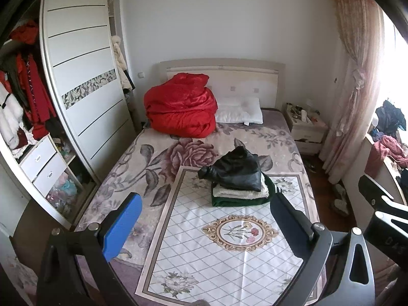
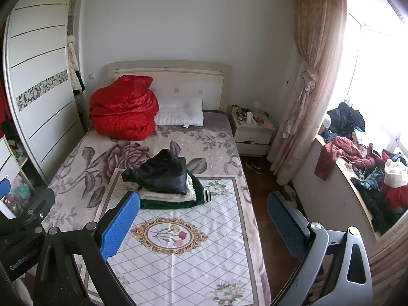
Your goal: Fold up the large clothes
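Observation:
A stack of folded clothes sits mid-bed on a white patterned cloth (image 1: pixel 216 250): a black jacket (image 1: pixel 234 170) on top, a cream garment (image 1: pixel 239 191) under it, a green one (image 1: pixel 237 201) at the bottom. The stack also shows in the right wrist view (image 2: pixel 163 176). My left gripper (image 1: pixel 206 219) is open and empty, held above the near part of the bed. My right gripper (image 2: pixel 204 219) is open and empty, above the bed's right edge. A heap of unfolded clothes (image 2: pixel 367 168) lies on the window ledge to the right.
A red quilt (image 1: pixel 181 109) and a white pillow (image 1: pixel 239 112) lie at the headboard. An open wardrobe (image 1: pixel 38 117) stands left of the bed. A nightstand (image 2: pixel 252 132) and a tied curtain (image 2: pixel 306 97) are to the right. Shoes (image 2: pixel 255 167) lie on the floor.

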`<state>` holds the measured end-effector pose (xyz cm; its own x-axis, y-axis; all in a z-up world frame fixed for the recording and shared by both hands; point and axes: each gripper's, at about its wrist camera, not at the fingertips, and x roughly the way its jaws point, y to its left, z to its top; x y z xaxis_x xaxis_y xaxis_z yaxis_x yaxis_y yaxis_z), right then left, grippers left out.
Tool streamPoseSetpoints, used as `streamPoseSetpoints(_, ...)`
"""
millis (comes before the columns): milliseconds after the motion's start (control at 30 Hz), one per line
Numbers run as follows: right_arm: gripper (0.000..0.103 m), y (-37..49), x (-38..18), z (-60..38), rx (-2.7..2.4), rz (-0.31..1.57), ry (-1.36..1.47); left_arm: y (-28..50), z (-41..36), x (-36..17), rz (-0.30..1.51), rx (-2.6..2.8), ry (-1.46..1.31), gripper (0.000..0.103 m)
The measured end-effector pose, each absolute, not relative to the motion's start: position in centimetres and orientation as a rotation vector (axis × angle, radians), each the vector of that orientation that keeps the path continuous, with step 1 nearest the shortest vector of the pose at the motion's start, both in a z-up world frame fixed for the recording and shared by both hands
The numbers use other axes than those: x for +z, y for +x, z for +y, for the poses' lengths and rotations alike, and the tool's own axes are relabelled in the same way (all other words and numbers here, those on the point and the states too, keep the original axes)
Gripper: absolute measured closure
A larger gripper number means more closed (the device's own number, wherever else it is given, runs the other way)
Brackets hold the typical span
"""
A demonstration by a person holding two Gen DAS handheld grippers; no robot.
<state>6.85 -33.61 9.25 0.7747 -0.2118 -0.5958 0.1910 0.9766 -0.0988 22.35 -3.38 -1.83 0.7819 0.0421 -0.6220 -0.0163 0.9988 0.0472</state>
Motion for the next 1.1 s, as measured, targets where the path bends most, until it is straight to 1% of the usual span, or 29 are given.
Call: streamPoseSetpoints(1100, 0.002, 7.0, 9.9, -33.3, -0.200, 0.643, -0.026, 22.0, -2.6, -0.7, 0.661, 0.042, 0.027, 0.000)
